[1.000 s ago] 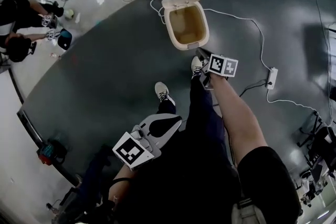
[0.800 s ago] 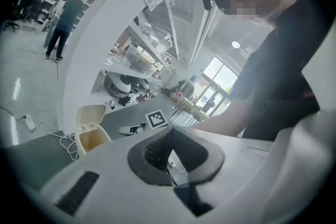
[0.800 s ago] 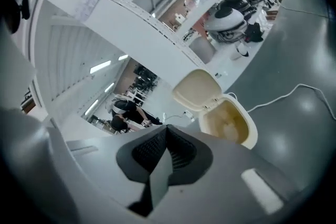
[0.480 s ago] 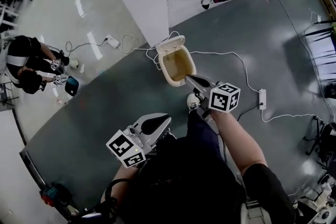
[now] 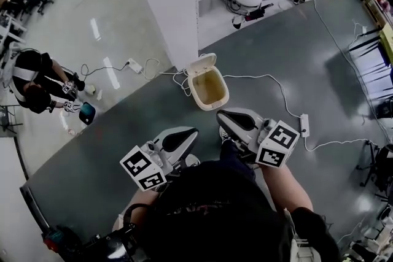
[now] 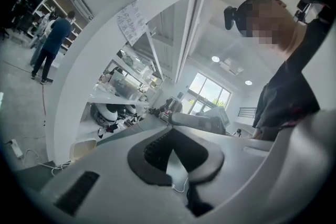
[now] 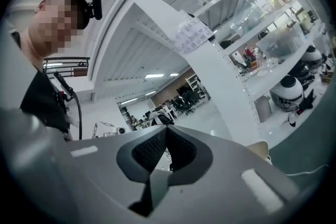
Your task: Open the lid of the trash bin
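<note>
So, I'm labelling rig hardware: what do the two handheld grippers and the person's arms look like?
The left gripper and right gripper are light grey moulded shells with black ribbed pads inside the jaws. Each carries a white cube printed with black square markers. The person wears a dark short-sleeved top.

Seen from the head view, the left gripper (image 5: 191,132) and right gripper (image 5: 221,115) are held level side by side, short of the trash bin (image 5: 207,88) and touching nothing. Each has its jaws closed together and empty. The bare right forearm (image 5: 290,186) angles toward the bin.
</note>
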The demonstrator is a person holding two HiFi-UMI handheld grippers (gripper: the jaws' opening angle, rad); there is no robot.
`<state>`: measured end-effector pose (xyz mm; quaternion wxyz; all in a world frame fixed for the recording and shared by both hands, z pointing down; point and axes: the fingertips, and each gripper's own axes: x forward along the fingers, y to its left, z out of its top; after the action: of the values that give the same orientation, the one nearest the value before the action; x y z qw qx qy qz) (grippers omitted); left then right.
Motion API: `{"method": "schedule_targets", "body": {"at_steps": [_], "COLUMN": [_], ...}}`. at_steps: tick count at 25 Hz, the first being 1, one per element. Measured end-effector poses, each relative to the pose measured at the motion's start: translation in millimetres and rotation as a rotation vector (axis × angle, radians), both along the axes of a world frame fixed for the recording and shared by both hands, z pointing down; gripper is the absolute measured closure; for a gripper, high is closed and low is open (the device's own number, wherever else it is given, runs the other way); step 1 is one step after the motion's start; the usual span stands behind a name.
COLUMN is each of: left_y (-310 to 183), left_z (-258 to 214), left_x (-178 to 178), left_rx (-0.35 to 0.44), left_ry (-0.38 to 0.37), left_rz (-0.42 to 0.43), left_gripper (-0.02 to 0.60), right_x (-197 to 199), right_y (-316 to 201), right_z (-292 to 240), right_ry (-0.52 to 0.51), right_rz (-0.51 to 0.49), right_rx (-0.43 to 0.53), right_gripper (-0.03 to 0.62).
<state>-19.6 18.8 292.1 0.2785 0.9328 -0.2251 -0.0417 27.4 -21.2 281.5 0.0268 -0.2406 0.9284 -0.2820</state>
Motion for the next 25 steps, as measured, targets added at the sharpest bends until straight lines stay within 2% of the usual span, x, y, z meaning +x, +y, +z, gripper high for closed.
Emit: {"method": "schedule_targets", "body": {"at_steps": [3,6,19,25], "left_y": [7.8,16.1,70.0,82.5], "left_z": [-11.3,-19.5,-33.8,-27.8], "left_x": [-1.5,-6.9,-14.8,-13.3], "left_rx": [0.035,0.057,0.113,0.104], "left_ry": [0.002,0.01,0.022,0.003], "left_rz": [0.017,0.015,0.023,0.025], "left_gripper": [0.58,0.58,0.58,0.58], "right_x": [-10.4,-20.3,-29.7,-30.0], "right_y": [29.6,51.7,119.0,133.9], "right_z": [-17.9,-23.8,-24.4,-14.0], "right_ry": [0.019,0.039,0.05,0.05], "right_rz": [-0.025,-0.04,-0.023,-0.021], "right_rx": [0.077,0.106,0.117,0.097], "right_gripper": [0.588,0.588,0.588,0.588]}}
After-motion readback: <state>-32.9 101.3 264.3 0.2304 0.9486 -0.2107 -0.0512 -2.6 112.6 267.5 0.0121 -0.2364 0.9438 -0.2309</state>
